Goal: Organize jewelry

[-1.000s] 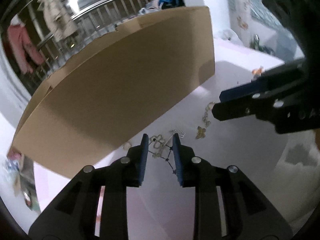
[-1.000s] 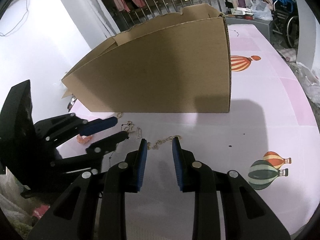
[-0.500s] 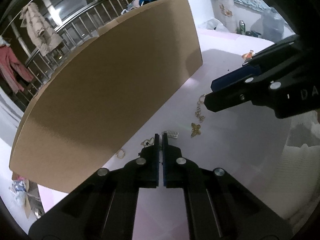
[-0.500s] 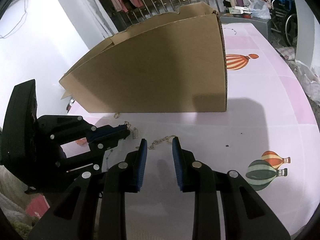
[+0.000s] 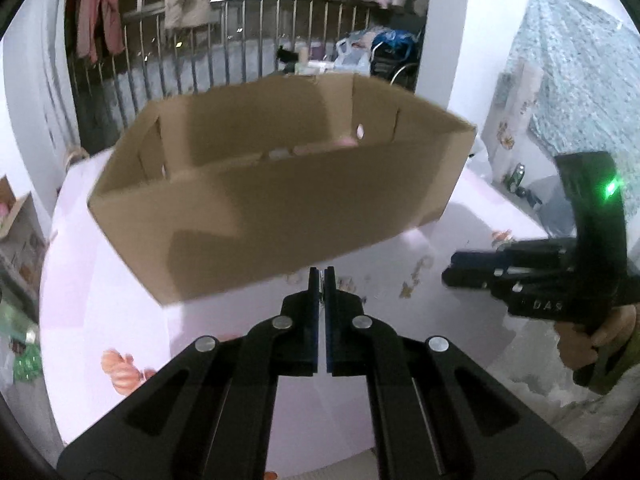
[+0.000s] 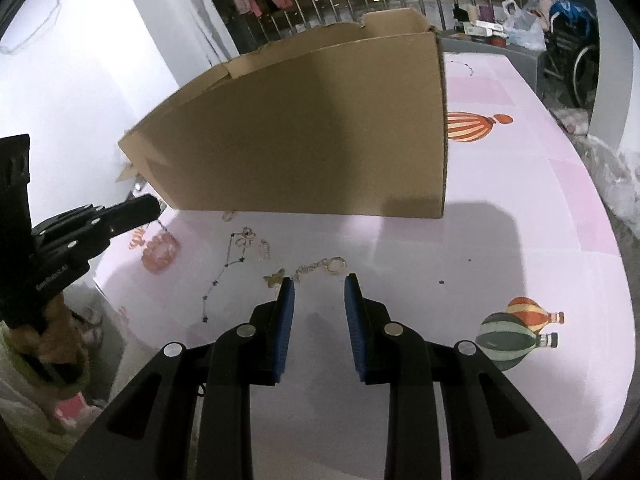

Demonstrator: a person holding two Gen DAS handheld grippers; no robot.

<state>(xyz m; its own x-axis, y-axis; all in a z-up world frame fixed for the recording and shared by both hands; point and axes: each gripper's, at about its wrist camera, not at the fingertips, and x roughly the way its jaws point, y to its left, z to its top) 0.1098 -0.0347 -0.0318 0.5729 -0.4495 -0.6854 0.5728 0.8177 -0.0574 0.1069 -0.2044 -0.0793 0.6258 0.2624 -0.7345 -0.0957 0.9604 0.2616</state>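
We see L gripper (image 5: 321,276) fingers pressed together above the table (image 6: 520,264), w/ a thin black chain (image 6: 228,260) trailing from the tips. R gripper (image 6: 320,286) fingers part-open, empty, over gold keychain (image 6: 320,266) beside cardboard box (image 6: 312,132).

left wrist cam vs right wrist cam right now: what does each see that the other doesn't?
Left wrist only: the inside of the cardboard box and a green light on the right hand-held gripper.
Right wrist only: the black bead chain, the key ring chain and the balloon prints on the pink table cover.
Both: the box, the butterfly charm, and the other hand-held gripper; the left hand-held gripper is shut.
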